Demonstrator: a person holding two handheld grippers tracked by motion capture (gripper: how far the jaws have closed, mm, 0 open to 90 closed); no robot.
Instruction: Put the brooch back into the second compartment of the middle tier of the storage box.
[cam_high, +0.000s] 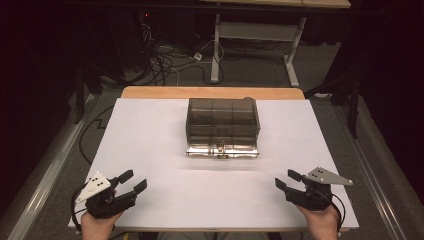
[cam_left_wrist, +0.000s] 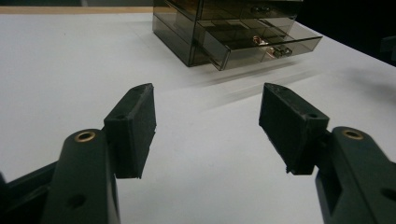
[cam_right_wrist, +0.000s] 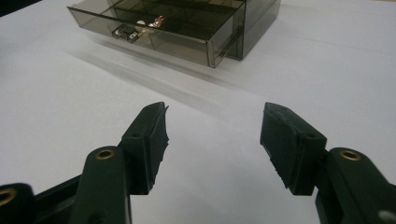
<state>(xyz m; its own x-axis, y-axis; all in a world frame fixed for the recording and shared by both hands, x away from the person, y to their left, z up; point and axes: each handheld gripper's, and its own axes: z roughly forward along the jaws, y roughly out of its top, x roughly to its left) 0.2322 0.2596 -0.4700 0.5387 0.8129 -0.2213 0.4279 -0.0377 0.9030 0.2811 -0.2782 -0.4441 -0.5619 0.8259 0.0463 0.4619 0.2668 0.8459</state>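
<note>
High view: smoked-plastic drawer box (cam_high: 222, 120) near the far middle of the white table (cam_high: 150, 150), bottom drawer (cam_high: 222, 150) pulled out toward the person, left gripper (cam_high: 128, 181) and right gripper (cam_high: 281, 179) low at the near corners, well apart from the box, both with jaws spread and nothing between. Left gripper view: left gripper (cam_left_wrist: 207, 128) gaping over bare table, box (cam_left_wrist: 187, 32) ahead with open drawer (cam_left_wrist: 261, 44) holding a small metal piece (cam_left_wrist: 259, 41). Right gripper view: right gripper (cam_right_wrist: 213, 140) likewise wide and empty, drawer (cam_right_wrist: 154, 28) ahead to the left.
</note>
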